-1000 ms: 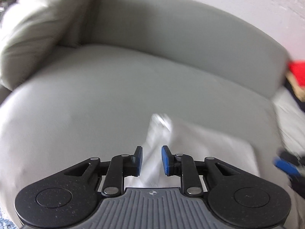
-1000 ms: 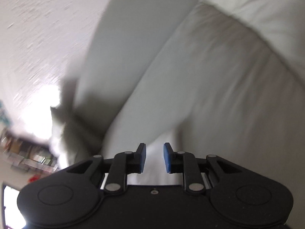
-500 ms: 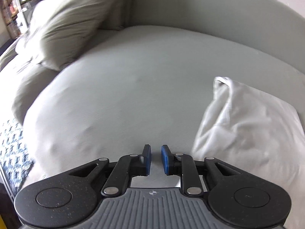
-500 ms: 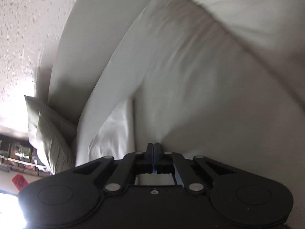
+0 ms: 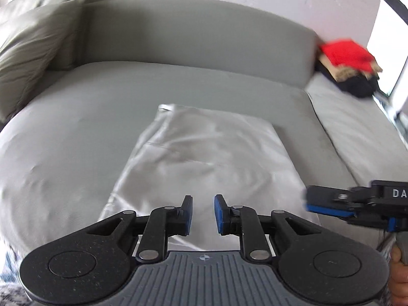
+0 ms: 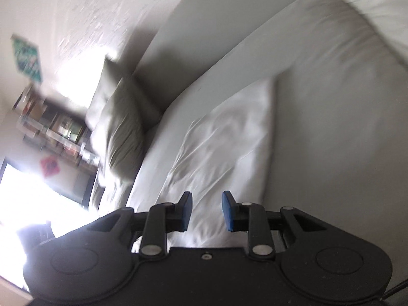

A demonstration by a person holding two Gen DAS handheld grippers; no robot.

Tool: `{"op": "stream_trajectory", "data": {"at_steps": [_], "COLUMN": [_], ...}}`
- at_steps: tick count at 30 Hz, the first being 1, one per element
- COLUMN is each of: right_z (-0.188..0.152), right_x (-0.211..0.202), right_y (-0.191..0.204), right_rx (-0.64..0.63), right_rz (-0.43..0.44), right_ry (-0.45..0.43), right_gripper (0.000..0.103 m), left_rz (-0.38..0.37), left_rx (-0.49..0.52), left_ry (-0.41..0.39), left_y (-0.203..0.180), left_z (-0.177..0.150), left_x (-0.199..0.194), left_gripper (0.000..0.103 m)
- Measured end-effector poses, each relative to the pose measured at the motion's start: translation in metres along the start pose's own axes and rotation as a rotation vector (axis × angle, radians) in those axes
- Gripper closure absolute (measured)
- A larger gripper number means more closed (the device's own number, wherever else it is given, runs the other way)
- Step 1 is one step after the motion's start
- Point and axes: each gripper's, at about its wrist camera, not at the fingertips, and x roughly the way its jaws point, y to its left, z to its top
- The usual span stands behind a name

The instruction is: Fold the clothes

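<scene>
The white cloth [image 5: 204, 158] lies folded on the sofa [image 5: 76, 132] just past both grippers, the left gripper [image 5: 203, 214] loose and the right gripper [image 6: 206, 211] just opened (nothing held), so next probably needs another fold.

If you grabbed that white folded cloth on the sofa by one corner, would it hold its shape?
Probably not. The white cloth shows soft wrinkles and layered edges, so it would likely droop and unfold. It looks thin, so likely light. Pushed, it would probably bunch up on the sofa rather than slide.

My left gripper [image 5: 202, 214] is speckled black plastic with blue pads [image 5: 218, 213], silver rivets and a ribbed grey base.
</scene>
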Motion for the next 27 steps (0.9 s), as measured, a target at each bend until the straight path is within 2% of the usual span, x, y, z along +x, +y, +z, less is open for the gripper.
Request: {"op": "stream_trajectory", "data": {"at_steps": [2, 3, 4, 5, 11, 13, 15, 16, 18, 21, 22, 24, 27], "right_z": [0.000, -0.003, -0.005, -0.004, -0.007, -0.007, -0.002, 0.002, 0.010, 0.015, 0.016, 0.016, 0.014], "right_x": [0.010, 0.010, 0.008, 0.007, -0.027, -0.036, -0.043, -0.045, -0.043, -0.041, -0.038, -0.029, -0.024], "right_y": [0.006, 0.007, 0.004, 0.002, 0.000, -0.004, -0.010, -0.013, -0.024, -0.045, -0.050, -0.056, -0.063], "right_rx": [-0.045, -0.065, -0.074, -0.067, -0.043, -0.021, -0.001, 0.012, 0.063, 0.171, 0.202, 0.242, 0.263], "right_rz": [-0.024, -0.072, -0.114, -0.129, -0.109, -0.082, -0.065, -0.060, -0.053, -0.039, -0.040, -0.046, -0.055], "right_ry": [0.051, 0.083, 0.097, 0.097, 0.131, 0.113, 0.054, 0.020, -0.036, -0.076, -0.083, -0.079, -0.066], "right_gripper": [0.081, 0.089, 0.100, 0.103, 0.103, 0.099, 0.078, 0.074, 0.072, 0.064, 0.060, 0.058, 0.058], "left_rz": [0.007, 0.014, 0.019, 0.017, -0.013, -0.038, -0.089, -0.097, -0.068, -0.041, -0.042, -0.036, -0.013], "left_rx": [0.039, 0.058, 0.076, 0.083, 0.031, -0.027, -0.120, -0.156, -0.190, -0.235, -0.254, -0.289, -0.320], "left_ry": [0.042, 0.067, 0.078, 0.080, 0.134, 0.139, 0.109, 0.083, 0.030, -0.018, -0.026, -0.022, 0.024], "left_y": [0.001, 0.002, 0.002, 0.003, 0.027, 0.041, 0.059, 0.068, 0.083, 0.102, 0.108, 0.119, 0.133], "left_z": [-0.001, -0.002, -0.002, -0.003, -0.015, -0.015, -0.011, -0.007, 0.003, 0.022, 0.028, 0.038, 0.046], "left_x": [0.013, 0.020, 0.022, 0.020, 0.005, -0.004, -0.011, -0.015, -0.019, -0.014, -0.010, 0.001, 0.018], "left_gripper": [0.085, 0.080, 0.079, 0.079, 0.078, 0.081, 0.083, 0.082, 0.082, 0.070, 0.069, 0.065, 0.064]}}
